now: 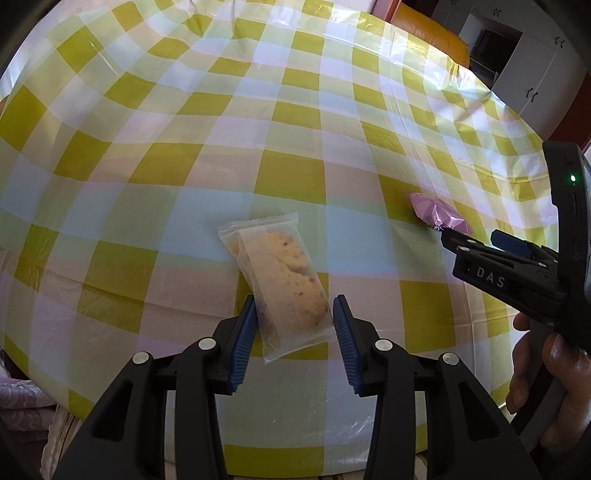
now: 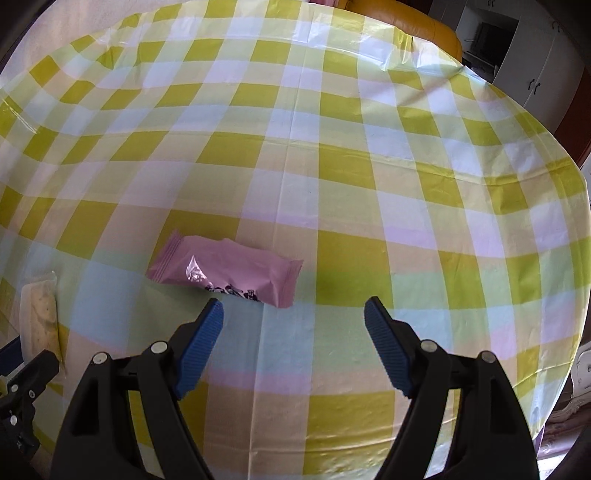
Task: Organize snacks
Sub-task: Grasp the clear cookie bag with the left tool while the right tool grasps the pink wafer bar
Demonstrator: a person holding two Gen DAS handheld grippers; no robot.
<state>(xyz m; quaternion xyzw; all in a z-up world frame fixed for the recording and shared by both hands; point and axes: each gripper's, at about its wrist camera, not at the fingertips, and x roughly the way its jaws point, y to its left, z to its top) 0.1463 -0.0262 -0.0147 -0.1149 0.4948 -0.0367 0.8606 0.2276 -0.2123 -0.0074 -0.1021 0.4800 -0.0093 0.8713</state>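
Observation:
A clear packet with a cookie inside [image 1: 277, 275] lies on the yellow-checked tablecloth [image 1: 258, 110]. My left gripper [image 1: 294, 310] is open, its blue pads on either side of the packet's near end; the left pad looks close to or touching it. A pink snack packet [image 2: 225, 271] lies flat just beyond my right gripper [image 2: 293, 308], which is open and empty, its left fingertip near the packet's front edge. The pink packet also shows in the left wrist view [image 1: 437, 212], with the right gripper [image 1: 448, 234] beside it. The cookie packet shows at the left edge of the right wrist view [image 2: 40, 314].
The table's far edge [image 2: 480, 77] curves at the back right. An orange-yellow chair back [image 1: 432, 33] stands behind it, with white cabinets [image 1: 535, 74] beyond. A hand [image 1: 546, 373] holds the right gripper at the right.

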